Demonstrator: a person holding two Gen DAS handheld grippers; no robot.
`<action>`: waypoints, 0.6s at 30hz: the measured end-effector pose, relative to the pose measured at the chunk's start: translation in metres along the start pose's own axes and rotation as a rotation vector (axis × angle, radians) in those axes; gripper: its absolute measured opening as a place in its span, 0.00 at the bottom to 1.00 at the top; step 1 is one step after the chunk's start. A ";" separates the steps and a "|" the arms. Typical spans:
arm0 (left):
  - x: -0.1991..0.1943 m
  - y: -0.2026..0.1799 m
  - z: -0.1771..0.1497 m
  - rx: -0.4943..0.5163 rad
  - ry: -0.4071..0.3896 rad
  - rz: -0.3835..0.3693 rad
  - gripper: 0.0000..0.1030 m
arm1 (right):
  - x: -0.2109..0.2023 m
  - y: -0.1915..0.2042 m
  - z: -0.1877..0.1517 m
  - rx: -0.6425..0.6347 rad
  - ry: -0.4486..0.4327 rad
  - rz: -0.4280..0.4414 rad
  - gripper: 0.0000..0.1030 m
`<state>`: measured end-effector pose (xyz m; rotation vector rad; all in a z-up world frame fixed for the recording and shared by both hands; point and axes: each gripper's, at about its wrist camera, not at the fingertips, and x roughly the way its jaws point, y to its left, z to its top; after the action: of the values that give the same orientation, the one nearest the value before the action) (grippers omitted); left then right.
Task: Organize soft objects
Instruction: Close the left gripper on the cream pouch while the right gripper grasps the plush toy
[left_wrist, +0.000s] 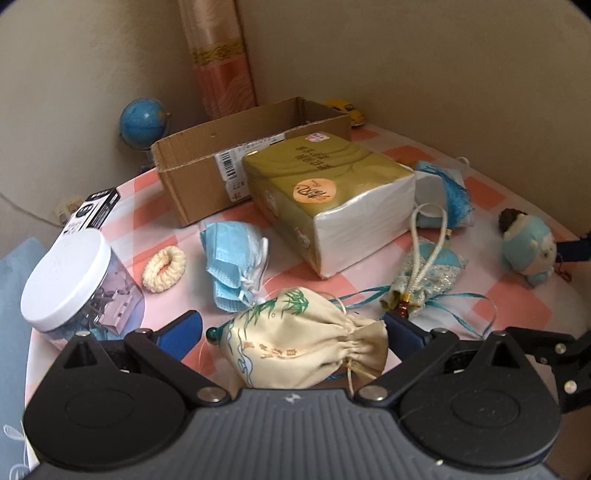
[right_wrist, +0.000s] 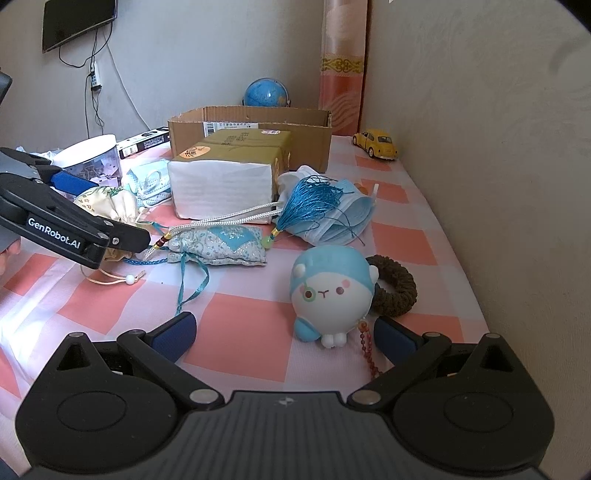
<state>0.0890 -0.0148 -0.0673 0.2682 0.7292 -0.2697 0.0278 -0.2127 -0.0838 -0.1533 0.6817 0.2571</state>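
Observation:
A cream drawstring pouch with green bamboo print lies on the checked tablecloth between the fingers of my left gripper, which is open around it. The right wrist view shows the same pouch inside the left gripper. My right gripper is open, and a blue-and-white plush toy stands just ahead between its fingertips. An open cardboard box sits at the back with a tissue pack leaning at its front.
Blue face masks, a cream scrunchie, a brocade sachet with tassel and a brown scrunchie lie around. A clip jar stands left. A globe and yellow toy car stand by the walls.

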 end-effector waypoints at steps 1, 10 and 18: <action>-0.001 0.000 0.001 0.011 0.005 -0.006 0.99 | 0.000 0.000 0.000 0.000 0.001 0.000 1.00; -0.001 0.008 0.002 0.051 0.011 -0.047 0.94 | 0.000 0.000 0.000 0.000 0.000 -0.001 1.00; -0.008 0.011 0.000 0.031 -0.006 -0.068 0.87 | 0.000 0.000 0.007 0.005 0.019 -0.012 1.00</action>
<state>0.0869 -0.0037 -0.0599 0.2722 0.7297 -0.3464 0.0314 -0.2111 -0.0786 -0.1549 0.7002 0.2422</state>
